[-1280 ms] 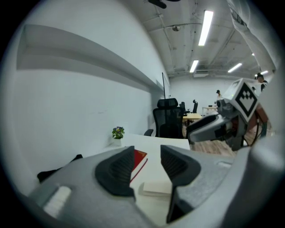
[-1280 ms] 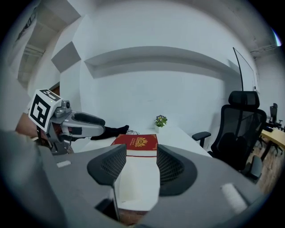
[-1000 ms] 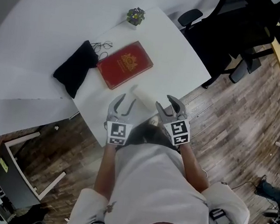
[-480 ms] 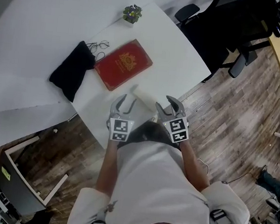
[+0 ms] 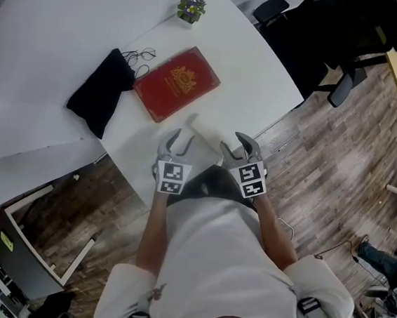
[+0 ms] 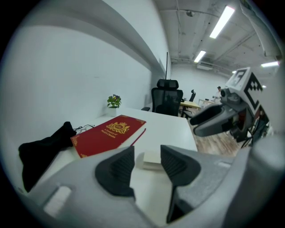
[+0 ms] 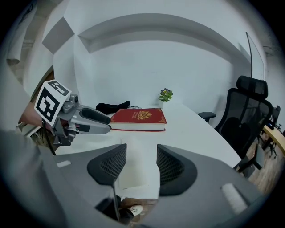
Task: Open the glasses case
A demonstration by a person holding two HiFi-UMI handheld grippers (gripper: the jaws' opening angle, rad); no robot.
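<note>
Just ahead of my left gripper (image 5: 176,142) and right gripper (image 5: 235,146), the glasses case (image 5: 201,129) lies shut. Both grippers are half open and empty; the opening is all left to do

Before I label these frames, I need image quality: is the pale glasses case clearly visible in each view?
Head view: sharp, but the pale rectangular glasses case fades into the white table. Left gripper view: fisheye-bent, case distinct. Right gripper view: case nearly washed out.

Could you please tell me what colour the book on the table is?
The book is red with a gold crest, clearest in the left gripper view.
</note>
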